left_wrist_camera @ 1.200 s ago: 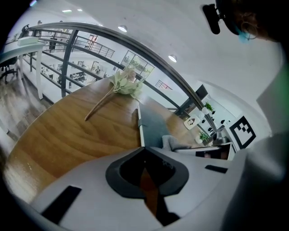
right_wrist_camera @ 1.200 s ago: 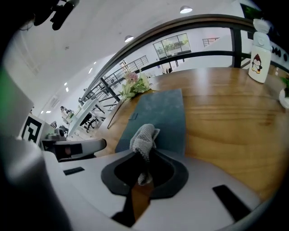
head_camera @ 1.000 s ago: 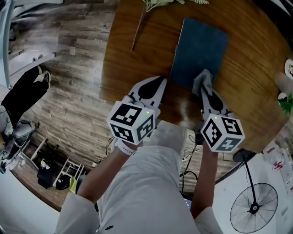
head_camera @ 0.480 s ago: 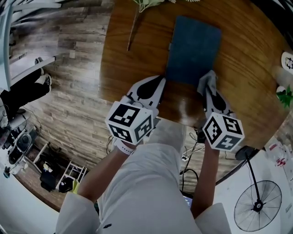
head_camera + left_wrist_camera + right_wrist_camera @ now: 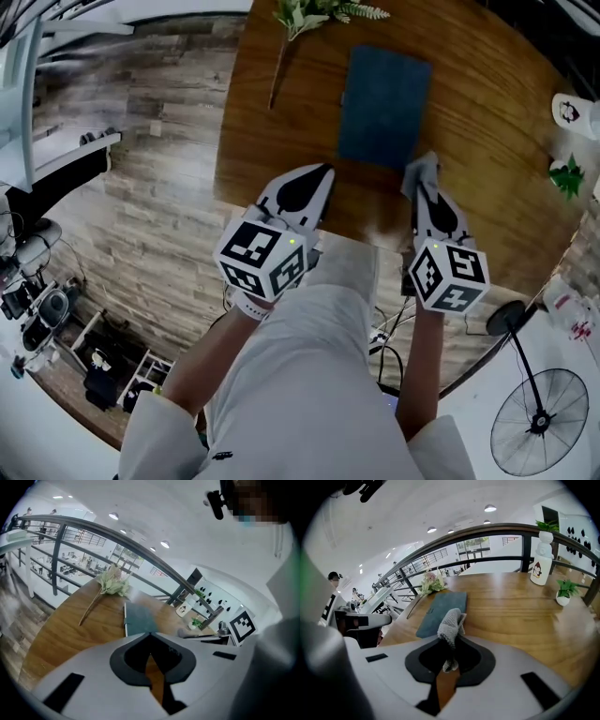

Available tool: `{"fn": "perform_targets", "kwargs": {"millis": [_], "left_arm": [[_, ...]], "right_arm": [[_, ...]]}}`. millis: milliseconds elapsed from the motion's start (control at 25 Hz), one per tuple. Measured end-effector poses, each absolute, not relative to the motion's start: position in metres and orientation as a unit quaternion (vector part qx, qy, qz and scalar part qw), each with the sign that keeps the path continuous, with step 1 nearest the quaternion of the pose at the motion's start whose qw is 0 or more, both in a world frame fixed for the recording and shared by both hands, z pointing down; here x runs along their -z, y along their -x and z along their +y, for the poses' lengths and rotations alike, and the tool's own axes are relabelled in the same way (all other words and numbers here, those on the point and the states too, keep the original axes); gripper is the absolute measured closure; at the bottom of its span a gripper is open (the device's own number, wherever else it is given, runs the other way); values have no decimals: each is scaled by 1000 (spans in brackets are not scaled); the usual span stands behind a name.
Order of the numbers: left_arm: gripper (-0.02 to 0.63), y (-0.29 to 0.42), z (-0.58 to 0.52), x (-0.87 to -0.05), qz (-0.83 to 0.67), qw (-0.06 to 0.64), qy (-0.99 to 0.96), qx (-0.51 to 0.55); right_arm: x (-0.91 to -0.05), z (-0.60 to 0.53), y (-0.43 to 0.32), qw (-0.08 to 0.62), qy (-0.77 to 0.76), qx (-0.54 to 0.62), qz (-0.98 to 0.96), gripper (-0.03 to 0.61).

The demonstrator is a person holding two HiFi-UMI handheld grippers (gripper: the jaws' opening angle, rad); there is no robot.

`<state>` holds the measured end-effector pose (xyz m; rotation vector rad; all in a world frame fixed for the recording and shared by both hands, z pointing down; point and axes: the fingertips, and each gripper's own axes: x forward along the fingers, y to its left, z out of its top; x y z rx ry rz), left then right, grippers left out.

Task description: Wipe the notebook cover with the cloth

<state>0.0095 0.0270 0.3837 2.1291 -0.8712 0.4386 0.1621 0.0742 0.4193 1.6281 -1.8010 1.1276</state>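
A dark blue notebook (image 5: 384, 106) lies closed on the round wooden table (image 5: 487, 159). My right gripper (image 5: 419, 176) is shut on a grey knitted cloth (image 5: 424, 169), which bunches up just off the notebook's near right corner. In the right gripper view the cloth (image 5: 451, 623) sticks up between the jaws of my right gripper (image 5: 451, 641), with the notebook (image 5: 443, 611) ahead of it. My left gripper (image 5: 319, 172) is shut and holds nothing, and it hovers near the notebook's near left corner. From my left gripper (image 5: 150, 635) the notebook (image 5: 138, 617) shows just beyond the tips.
A flower sprig (image 5: 298, 17) lies at the table's far side, left of the notebook. A white bottle (image 5: 540, 564) and a small potted plant (image 5: 565, 590) stand at the right by a railing. The table's near edge is under both grippers. A fan (image 5: 539, 422) stands on the floor.
The right gripper drew the cloth back off the notebook's near right corner toward me. The left gripper stayed shut at the near edge.
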Motion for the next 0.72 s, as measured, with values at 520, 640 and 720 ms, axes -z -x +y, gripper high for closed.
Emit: {"fn": "perform_targets", "kwargs": {"millis": [520,640,720], "left_arm": [[594,14,36,-281,-328,292,-890,-125],[594,24,42,-263,-332,282,-893,-117],[594,33,42,-255,-338,274,-893,-113]], "right_arm": [[-315,75,-132,193,-612,-330,-692,538],[-291,77,-127,182,-619,-311,-697,538],[-273,77,-124,172,-625,-294,-702,538]]}}
